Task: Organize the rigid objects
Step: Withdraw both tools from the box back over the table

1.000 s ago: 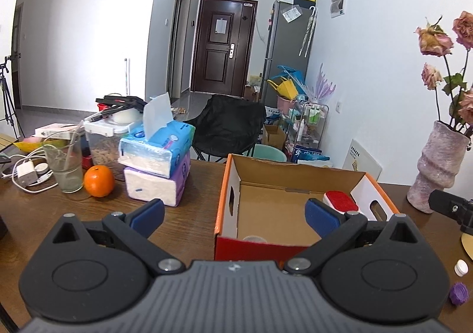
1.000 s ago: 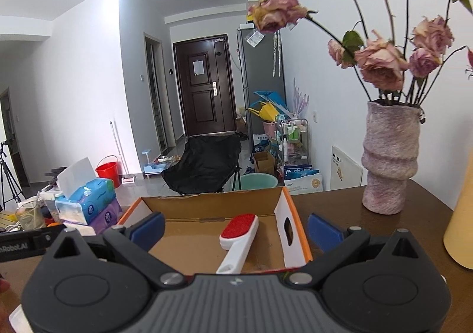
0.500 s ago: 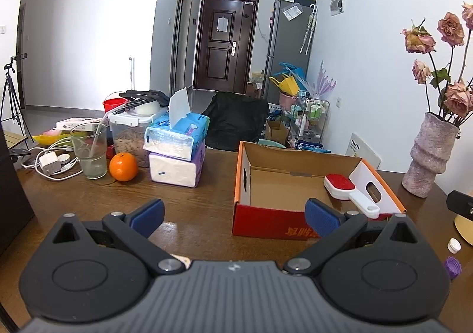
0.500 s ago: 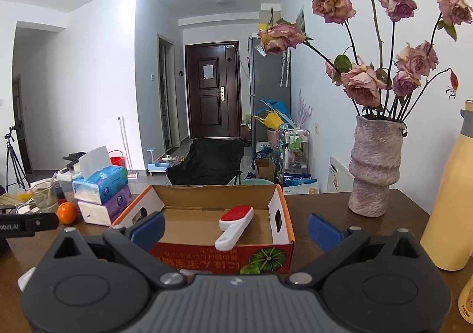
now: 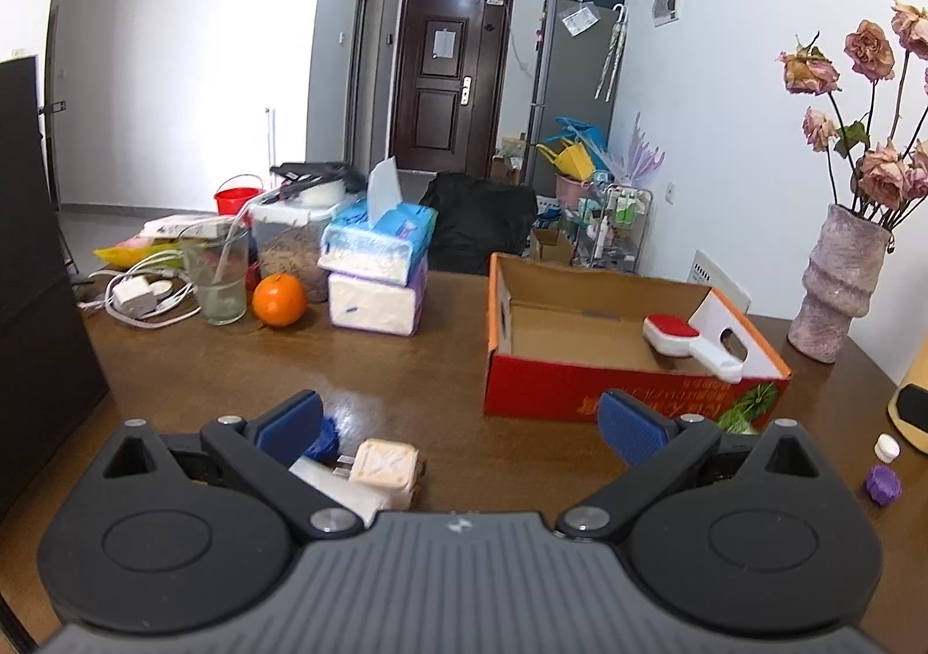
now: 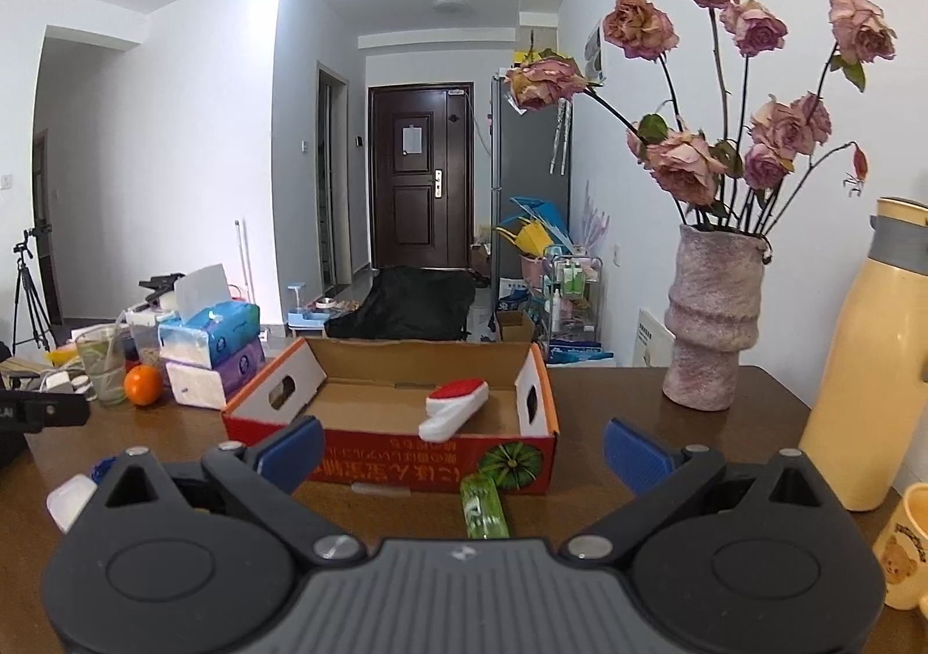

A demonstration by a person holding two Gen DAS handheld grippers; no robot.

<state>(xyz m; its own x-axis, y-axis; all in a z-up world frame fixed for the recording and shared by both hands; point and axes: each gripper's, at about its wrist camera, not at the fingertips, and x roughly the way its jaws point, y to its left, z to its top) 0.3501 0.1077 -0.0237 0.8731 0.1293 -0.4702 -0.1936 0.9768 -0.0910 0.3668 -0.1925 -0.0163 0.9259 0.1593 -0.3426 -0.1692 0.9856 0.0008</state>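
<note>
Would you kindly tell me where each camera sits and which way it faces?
Left wrist: behind the open left tongs, low over the table, facing the cardboard box and door.
Right wrist: behind the open right tongs, facing the same box, vase at right.
Shared: box, red-and-white brush, orange, tissue packs.

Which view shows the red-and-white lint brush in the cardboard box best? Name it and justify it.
The left wrist view: the red-and-white lint brush shows whole there, red pad and white handle, leaning on the cardboard box at its right end. The right wrist view shows the brush too, but the box's front wall hides the handle's lower end.
</note>
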